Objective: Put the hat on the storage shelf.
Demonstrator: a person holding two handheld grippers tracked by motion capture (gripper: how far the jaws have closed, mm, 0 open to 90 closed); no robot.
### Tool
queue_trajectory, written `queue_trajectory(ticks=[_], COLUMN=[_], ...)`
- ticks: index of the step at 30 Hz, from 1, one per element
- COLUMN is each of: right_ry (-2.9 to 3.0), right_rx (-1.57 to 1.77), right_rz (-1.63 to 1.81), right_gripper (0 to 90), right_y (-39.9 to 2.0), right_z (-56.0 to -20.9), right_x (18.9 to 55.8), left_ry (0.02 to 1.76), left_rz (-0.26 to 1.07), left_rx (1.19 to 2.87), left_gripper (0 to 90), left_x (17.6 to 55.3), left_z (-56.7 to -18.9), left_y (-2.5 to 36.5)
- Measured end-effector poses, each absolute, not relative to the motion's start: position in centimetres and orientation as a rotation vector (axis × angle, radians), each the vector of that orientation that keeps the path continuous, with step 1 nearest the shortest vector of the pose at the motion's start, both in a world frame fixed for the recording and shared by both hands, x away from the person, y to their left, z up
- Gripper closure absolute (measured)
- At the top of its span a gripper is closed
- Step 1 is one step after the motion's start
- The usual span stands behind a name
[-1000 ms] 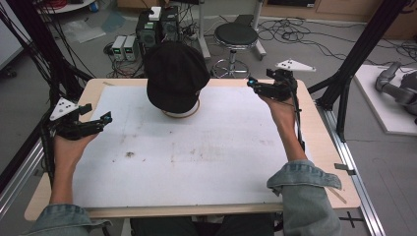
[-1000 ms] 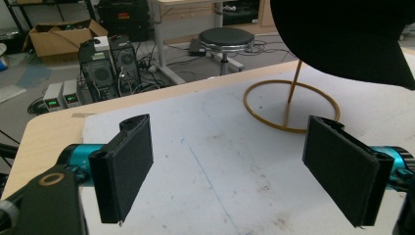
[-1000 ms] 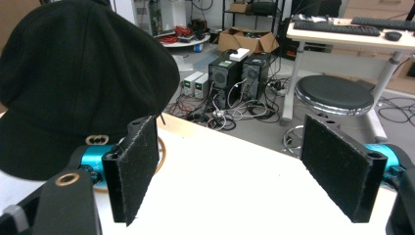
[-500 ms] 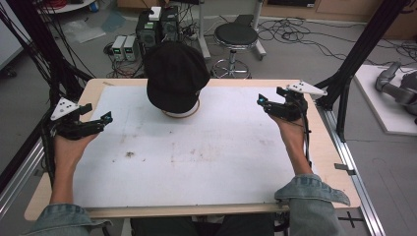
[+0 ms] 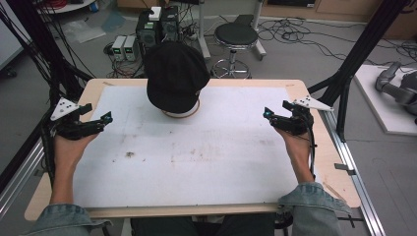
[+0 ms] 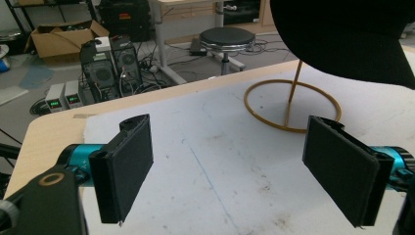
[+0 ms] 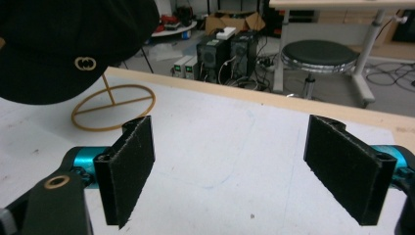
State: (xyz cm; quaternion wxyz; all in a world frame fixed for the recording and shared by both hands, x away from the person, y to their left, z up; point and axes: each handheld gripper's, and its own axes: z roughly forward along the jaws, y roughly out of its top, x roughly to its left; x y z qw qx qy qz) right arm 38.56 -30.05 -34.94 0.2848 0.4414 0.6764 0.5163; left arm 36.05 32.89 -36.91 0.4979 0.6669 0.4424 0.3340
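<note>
The white tabletop [image 5: 206,162] carries a black cap [image 5: 176,76] on a gold wire stand [image 6: 291,105] at its far middle. The left claw [image 5: 101,122] and right claw [image 5: 273,118] sit well apart at each side, jaws wide, empty; the cap seems somewhat nearer the left one.

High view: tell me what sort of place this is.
Probably a lab or workshop set up for recording: desktop computers and loose cables on the floor, a black frame post beside the table, a round stool.
</note>
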Motion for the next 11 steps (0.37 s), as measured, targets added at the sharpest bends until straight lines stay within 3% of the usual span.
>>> queue_trajectory(ticks=[11], right_ry=[1.801], right_rx=[1.178], right_rz=[1.395], right_gripper=[19.1], right_y=[-30.10], right_z=[-34.76], right_x=[38.33], left_ry=[1.071], left_rz=[0.809], left_rx=[1.616], left_gripper=[19.2], left_x=[36.04], left_z=[-36.89], left_y=[32.88])
